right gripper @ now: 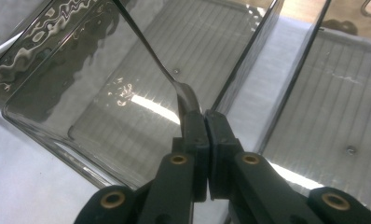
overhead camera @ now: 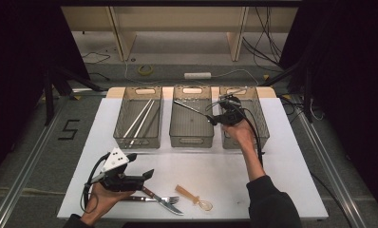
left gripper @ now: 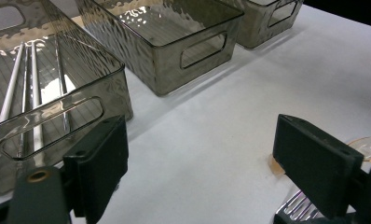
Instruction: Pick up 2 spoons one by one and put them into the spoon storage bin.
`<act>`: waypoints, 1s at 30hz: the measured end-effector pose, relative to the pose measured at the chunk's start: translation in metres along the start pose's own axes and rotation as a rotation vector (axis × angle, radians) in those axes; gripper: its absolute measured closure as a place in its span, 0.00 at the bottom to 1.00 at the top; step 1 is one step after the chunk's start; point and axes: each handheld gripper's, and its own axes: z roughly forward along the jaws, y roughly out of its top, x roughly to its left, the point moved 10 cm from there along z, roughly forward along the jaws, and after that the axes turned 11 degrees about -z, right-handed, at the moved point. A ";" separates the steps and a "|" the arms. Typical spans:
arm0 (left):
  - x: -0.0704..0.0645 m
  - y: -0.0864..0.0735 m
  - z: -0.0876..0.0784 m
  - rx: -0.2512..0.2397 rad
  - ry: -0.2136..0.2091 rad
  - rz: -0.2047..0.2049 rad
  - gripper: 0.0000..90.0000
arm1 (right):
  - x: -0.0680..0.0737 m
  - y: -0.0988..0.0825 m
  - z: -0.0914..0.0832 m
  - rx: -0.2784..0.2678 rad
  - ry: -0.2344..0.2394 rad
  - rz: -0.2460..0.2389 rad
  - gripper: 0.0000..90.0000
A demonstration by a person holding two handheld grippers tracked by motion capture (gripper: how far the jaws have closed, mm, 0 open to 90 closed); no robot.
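R gripper (overhead camera: 212, 118) hangs over the gap between the middle bin (overhead camera: 192, 140) and the right bin (overhead camera: 263, 128), fingers clenched on one end of a thin metal utensil (overhead camera: 189, 108). In the right gripper view the fingers (right gripper: 193, 130) pinch the utensil's (right gripper: 146, 49) flattened end, w/ the slim shaft running up and away over the ribbed floor of the middle bin (right gripper: 44, 88); can't tell if it's a spoon, fork or knife, since the business end sits between the pads. In the high view the free end points toward the bin's far left corner, above the bin, not resting in it as far as I can see.

L gripper (overhead camera: 146, 175) sits low over the near left part of the white bench (overhead camera: 282, 190), fingers released and wide apart, nothing between them (left gripper view shows bare bench in the gap). Just beside it on the bench: a fork (overhead camera: 170, 203) lying flat, and an amber see-through plastic spoon (overhead camera: 194, 198) right of that. A dark-handled piece lies partly under the L hand (overhead camera: 101, 197), kind unclear.

Left bin (overhead camera: 139, 140) holds pale chopsticks (overhead camera: 140, 118), lying lengthwise.

Writing: a black "5" (overhead camera: 69, 129) marked on the floor left of the bench. No brands legible on bins or tools.
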 end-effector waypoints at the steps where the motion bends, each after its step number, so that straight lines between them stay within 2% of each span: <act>1: 0.000 0.000 0.000 0.002 -0.001 0.000 0.20 | 0.001 0.000 0.001 0.002 0.001 0.005 0.99; 14: 0.000 0.000 0.000 0.001 -0.002 0.001 0.20 | 0.005 -0.001 0.011 0.016 -0.020 0.047 0.99; 20: 0.000 0.000 0.000 0.000 -0.001 0.002 0.20 | 0.007 -0.002 0.014 0.028 -0.034 0.043 0.98; 21: 0.000 0.000 0.000 0.000 -0.001 0.001 0.20 | 0.008 -0.002 0.014 0.032 -0.034 0.039 0.95; 23: 0.000 0.000 0.000 0.000 -0.001 0.001 0.20 | 0.011 -0.001 0.014 0.027 -0.013 0.029 0.81; 24: 0.000 0.000 0.000 0.001 -0.002 0.000 0.20 | 0.013 -0.001 0.013 0.027 0.010 0.029 0.77; 27: 0.000 0.000 0.000 0.000 0.000 0.002 0.20 | 0.016 0.000 0.011 0.015 0.037 0.022 0.67; 30: 0.000 0.000 0.000 0.001 -0.001 0.001 0.20 | 0.023 -0.001 0.007 0.017 0.076 -0.009 0.57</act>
